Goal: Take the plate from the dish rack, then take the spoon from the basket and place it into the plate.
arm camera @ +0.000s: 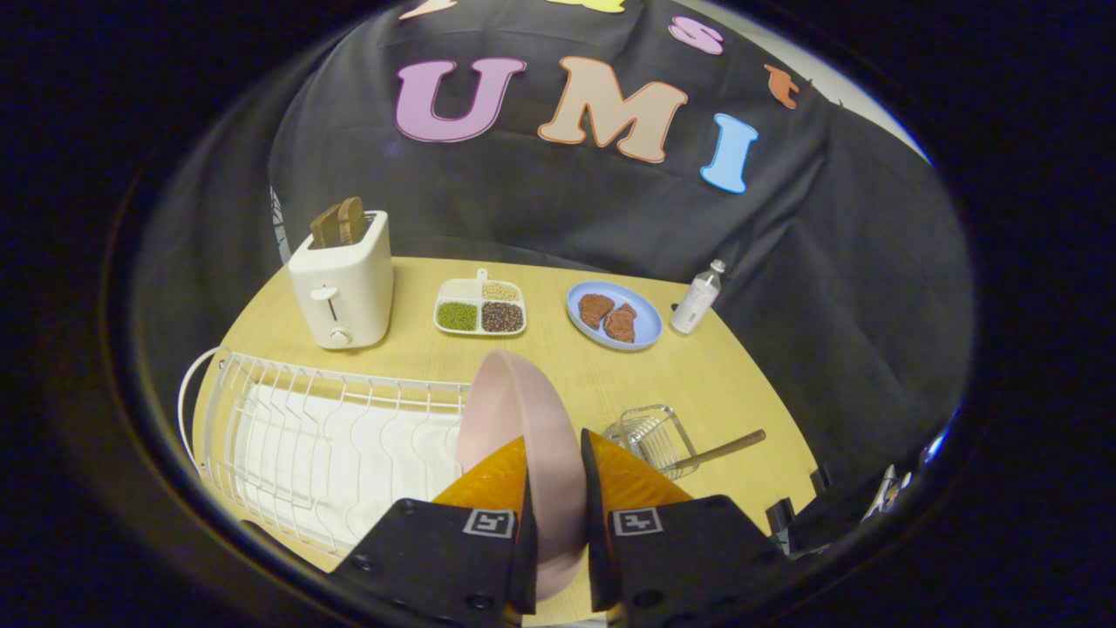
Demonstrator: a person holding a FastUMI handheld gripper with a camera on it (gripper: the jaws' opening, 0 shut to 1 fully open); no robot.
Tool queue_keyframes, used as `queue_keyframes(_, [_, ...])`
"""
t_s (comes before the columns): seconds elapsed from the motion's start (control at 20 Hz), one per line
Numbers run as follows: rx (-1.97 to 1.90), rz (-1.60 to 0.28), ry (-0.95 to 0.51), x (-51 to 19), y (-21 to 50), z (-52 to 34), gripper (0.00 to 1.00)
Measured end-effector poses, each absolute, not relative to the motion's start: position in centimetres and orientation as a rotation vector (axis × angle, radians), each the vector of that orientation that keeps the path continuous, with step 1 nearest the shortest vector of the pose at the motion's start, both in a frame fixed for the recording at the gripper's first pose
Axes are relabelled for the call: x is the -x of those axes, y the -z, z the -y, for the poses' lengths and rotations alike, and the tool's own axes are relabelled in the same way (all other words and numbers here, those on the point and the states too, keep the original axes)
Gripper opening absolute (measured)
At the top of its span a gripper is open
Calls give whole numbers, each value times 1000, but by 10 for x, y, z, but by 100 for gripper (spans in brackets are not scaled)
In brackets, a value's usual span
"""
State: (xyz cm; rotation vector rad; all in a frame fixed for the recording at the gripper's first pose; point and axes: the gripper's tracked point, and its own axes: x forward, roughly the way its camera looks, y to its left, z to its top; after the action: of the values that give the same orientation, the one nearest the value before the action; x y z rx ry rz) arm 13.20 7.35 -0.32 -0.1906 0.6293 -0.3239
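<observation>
1. The gripper [554, 475] is clamped on the round pale pink plate [514, 414], one finger pressing each face, the plate held on edge between them.
2. The plate stands just beside the white wire dish rack [323, 436] on the light wooden counter [602, 375].
3. The wooden-handled spoon [728, 449] lies in the small wire basket [654, 436], just ahead of the fingers.

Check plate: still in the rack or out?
Out. The pink plate stands on edge, clamped in the gripper, right of the rack.
</observation>
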Motion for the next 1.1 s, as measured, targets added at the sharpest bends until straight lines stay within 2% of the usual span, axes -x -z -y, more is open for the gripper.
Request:
queue_keyframes(0.4, [247, -637, 324, -146, -10, -76, 26])
queue_keyframes(0.6, [211, -585, 327, -145, -41, -81, 26])
queue_keyframes(1.1, [-13, -394, 517, -35, -102, 19, 26])
